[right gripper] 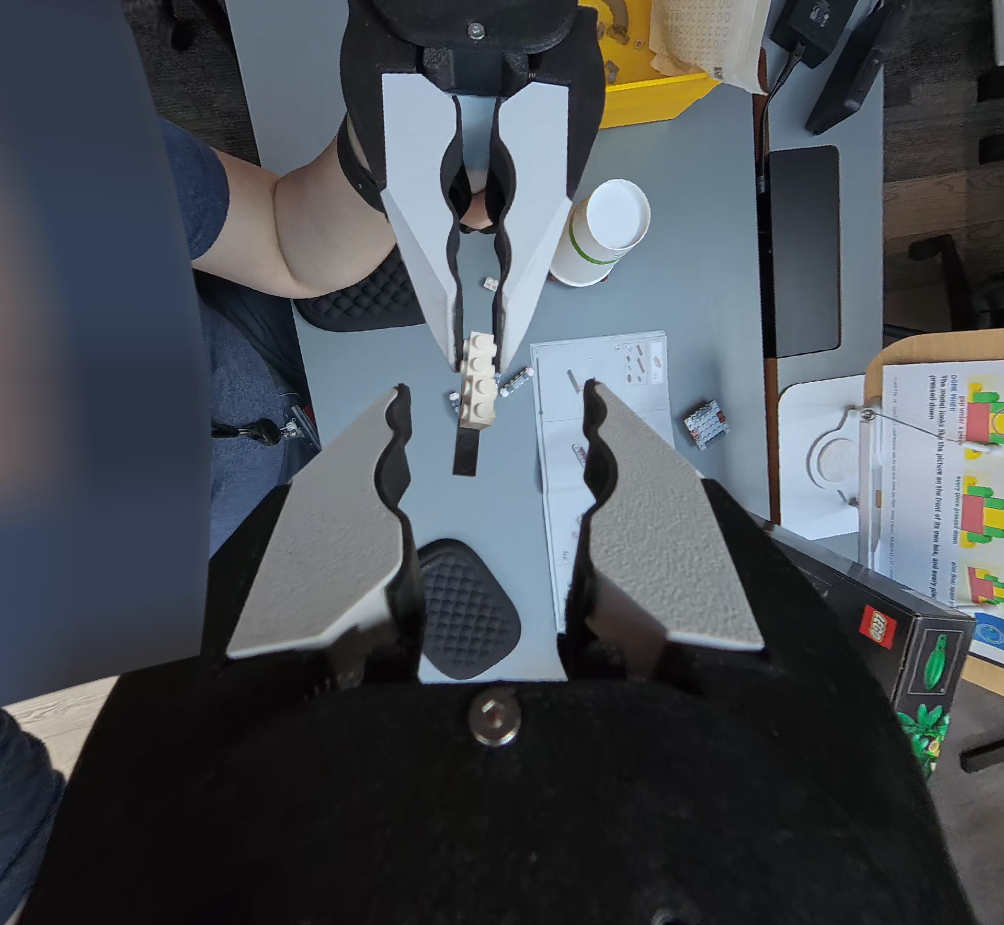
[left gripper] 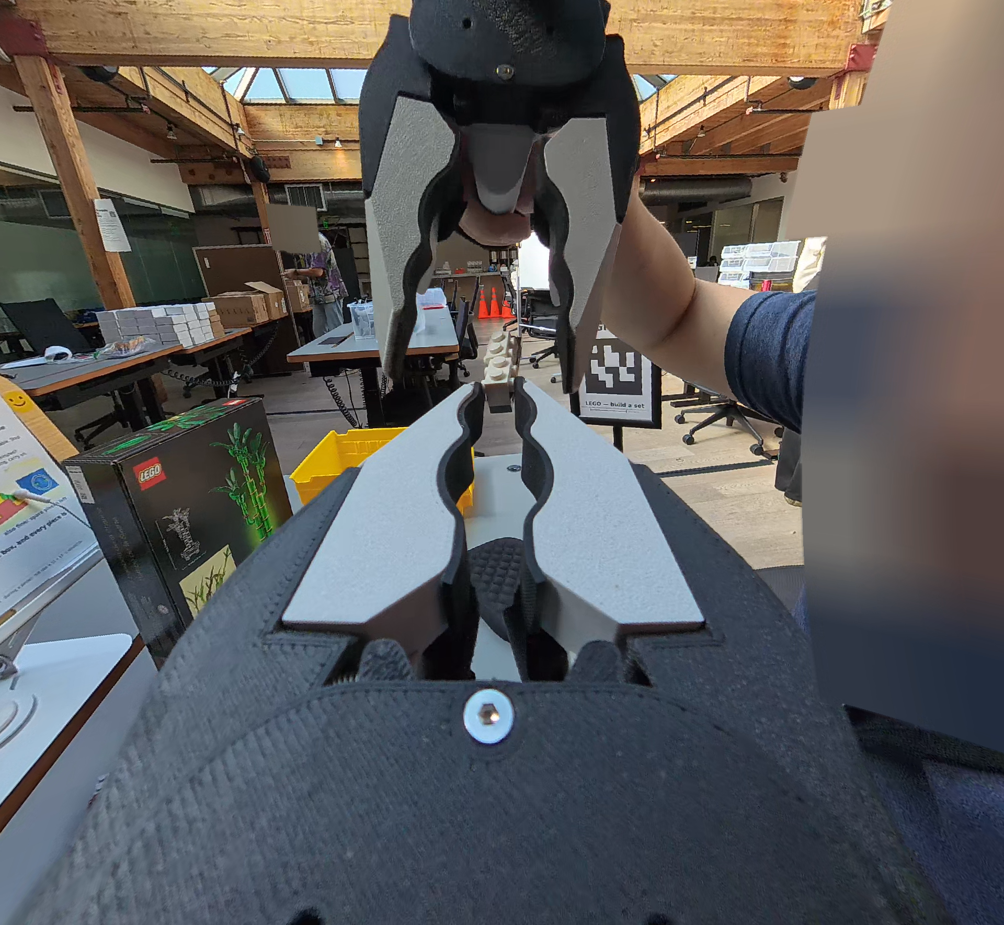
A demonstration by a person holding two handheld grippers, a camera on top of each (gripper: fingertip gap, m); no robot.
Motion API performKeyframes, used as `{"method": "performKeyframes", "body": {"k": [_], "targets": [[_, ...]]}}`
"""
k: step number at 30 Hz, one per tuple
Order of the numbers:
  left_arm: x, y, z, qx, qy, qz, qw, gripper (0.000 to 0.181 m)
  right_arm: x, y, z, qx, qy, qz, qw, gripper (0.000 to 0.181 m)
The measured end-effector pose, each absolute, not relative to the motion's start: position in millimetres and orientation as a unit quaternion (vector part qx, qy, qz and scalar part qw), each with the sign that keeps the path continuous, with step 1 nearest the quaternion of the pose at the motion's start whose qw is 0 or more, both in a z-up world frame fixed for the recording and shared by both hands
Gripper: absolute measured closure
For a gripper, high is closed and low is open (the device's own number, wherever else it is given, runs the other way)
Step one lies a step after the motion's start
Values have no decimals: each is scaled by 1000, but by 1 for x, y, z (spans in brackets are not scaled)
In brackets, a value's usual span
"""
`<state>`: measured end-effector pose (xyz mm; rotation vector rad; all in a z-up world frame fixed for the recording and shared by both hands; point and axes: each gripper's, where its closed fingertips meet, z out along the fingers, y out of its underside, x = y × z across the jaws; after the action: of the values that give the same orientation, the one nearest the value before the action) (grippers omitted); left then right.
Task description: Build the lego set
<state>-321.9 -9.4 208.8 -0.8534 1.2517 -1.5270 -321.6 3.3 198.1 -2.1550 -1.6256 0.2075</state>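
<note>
My left gripper is shut on a tan studded Lego brick stack with a black piece on it, held up in the air. In the right wrist view the left gripper points toward me, with the tan stack and the black piece sticking out of its tips. My right gripper is open and empty, its jaws wide on either side of the stack without touching it. In the left wrist view the right gripper hangs down over the stack.
On the grey table below lie an instruction sheet, a grey studded plate, small grey pieces, a paper cup and a yellow bin. The black Lego box stands at the right. Only a small space, under 4 cm, lies between the two pairs of fingers.
</note>
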Motion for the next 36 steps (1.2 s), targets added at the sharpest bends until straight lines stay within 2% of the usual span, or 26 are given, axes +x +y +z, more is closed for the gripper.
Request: {"method": "performKeyframes", "body": {"k": [3,7,15,16,19,25,31,36], "targets": [[-324,-6,209,-354,507,-626,475,172,-322,14,207,-730,-615,10,297,105],[-324,4,206,-373,495,-623,477,172,-318,22,214,-648,-642,-94,400,104],[-321,23,201,-408,473,-615,480,172,-305,39,210,-513,-650,-293,478,99],[-320,24,200,-411,473,-611,484,172,-307,39,209,-494,-651,-310,486,100],[-319,29,197,-425,472,-591,497,172,-313,37,209,-442,-659,-354,496,130],[-320,31,195,-430,476,-583,498,172,-312,38,195,-459,-673,-336,472,130],[-337,46,189,-448,459,-584,498,172,-301,31,182,-536,-654,-239,478,130],[-351,59,187,-464,439,-578,508,172,-293,27,125,-608,-616,-108,489,133]]}}
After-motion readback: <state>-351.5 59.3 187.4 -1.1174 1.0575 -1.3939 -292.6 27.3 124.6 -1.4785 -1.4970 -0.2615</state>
